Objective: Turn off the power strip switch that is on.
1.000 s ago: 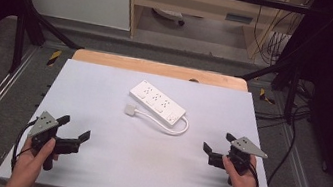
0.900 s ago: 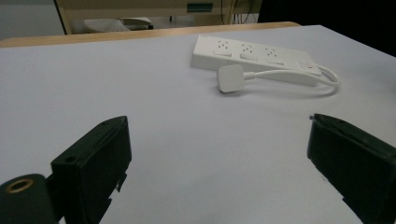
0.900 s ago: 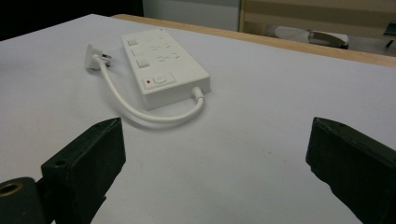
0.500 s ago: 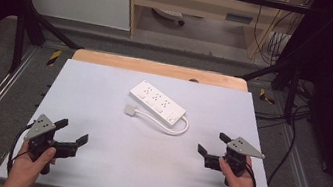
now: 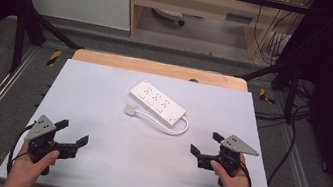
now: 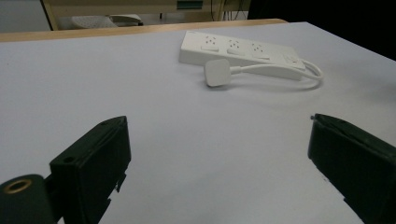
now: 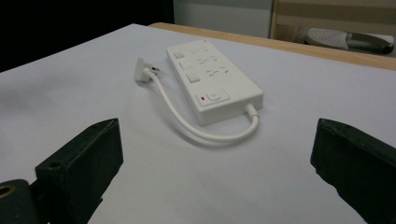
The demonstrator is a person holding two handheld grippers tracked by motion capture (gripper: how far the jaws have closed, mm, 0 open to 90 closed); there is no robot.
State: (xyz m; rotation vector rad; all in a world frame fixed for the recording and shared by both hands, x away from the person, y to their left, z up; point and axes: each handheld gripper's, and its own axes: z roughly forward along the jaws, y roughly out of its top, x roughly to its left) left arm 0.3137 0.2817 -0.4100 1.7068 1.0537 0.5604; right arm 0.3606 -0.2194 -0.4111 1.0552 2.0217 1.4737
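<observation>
You have yet to begin: both grippers, left [image 5: 73, 135] and right [image 5: 205, 146], hover with jaws spread; the power strip [image 5: 157, 102] lies untouched on the surface [image 5: 98, 93].

All 3 views share power strip [image 5: 158, 103].

Both forearms cut off by the bottom edge of the high view. Markings on the power strip [image 5: 157, 102] too small to read there. Far end of the strip blurred in the right gripper view, plug [image 7: 141, 70] prongs hidden.
</observation>
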